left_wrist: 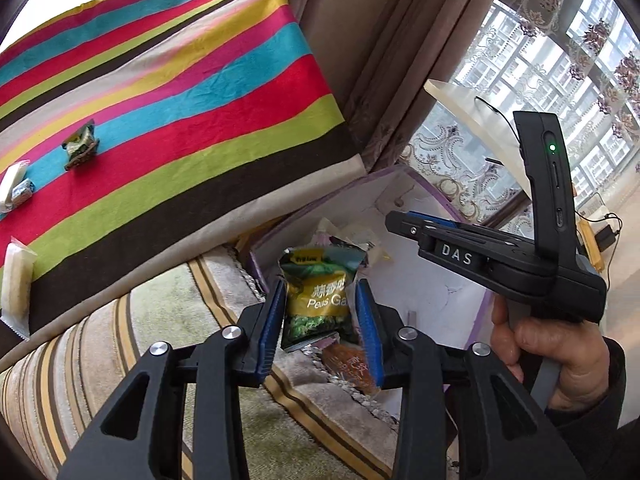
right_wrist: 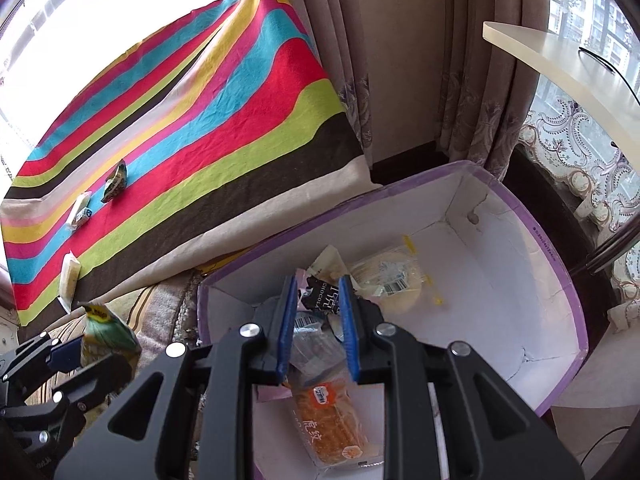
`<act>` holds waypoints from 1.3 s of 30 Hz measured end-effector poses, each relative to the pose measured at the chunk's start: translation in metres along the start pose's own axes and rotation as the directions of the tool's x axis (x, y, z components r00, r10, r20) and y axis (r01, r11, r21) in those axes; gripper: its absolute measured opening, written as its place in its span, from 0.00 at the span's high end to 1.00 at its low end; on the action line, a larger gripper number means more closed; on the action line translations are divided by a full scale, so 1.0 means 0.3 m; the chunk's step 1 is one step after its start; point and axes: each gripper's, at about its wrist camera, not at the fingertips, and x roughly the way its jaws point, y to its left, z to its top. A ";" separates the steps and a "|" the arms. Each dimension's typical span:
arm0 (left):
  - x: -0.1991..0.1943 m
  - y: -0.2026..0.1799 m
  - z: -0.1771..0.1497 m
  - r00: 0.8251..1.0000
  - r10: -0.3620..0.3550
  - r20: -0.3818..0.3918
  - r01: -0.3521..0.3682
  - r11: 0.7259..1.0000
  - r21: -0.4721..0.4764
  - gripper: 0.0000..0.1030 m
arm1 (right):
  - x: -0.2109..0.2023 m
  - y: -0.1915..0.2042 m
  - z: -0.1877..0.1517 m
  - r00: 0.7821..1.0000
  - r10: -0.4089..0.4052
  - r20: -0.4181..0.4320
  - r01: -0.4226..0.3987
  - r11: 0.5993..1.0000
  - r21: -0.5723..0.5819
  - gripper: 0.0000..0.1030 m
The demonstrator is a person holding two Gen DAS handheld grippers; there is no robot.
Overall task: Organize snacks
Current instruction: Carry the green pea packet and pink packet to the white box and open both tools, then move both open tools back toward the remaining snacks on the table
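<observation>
While the left gripper (left_wrist: 320, 292) hangs above the near left rim of the box (right_wrist: 560, 264), its blue pads stand at a middling width with the green pea packet (left_wrist: 318, 296) upright between them; the left pad seems to brush the packet's side, but a sliver of gap shows at the right pad, so I judge the packet loose rather than clamped. It looks light and puffed, a crinkly foil pillow that will slide on smooth pads and dent easily, and the peas inside would likely crush under a hard squeeze. The best hold is probably across the flat crimped seam at the top or bottom, or lightly across the middle. The right gripper (right_wrist: 318, 284), held in a hand (left_wrist: 560, 360), points down into the box with its jaws narrow and, as far as I can tell, empty; the wrappers seen through the gap appear to lie on the box floor. Down there rest an orange packet (right_wrist: 332, 420) by the near wall, a dark chocolate wrapper (right_wrist: 324, 296) and a pale round packet (right_wrist: 392, 276) toward the middle. Beyond the box, on the striped cloth (left_wrist: 180, 100), more snacks wait: a long pale packet (left_wrist: 16, 280) at the near edge, then a white packet (left_wrist: 12, 184) and a small green one (left_wrist: 80, 148) farther in, all of them thin, soft wrappers best pinched by an end seam.
</observation>
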 end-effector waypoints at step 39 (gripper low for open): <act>-0.417 0.498 -0.139 0.826 0.536 0.176 -0.507 0.842 -0.184 0.14 | -0.061 0.458 -0.062 0.992 0.115 0.047 -0.096 0.950 -0.296 0.19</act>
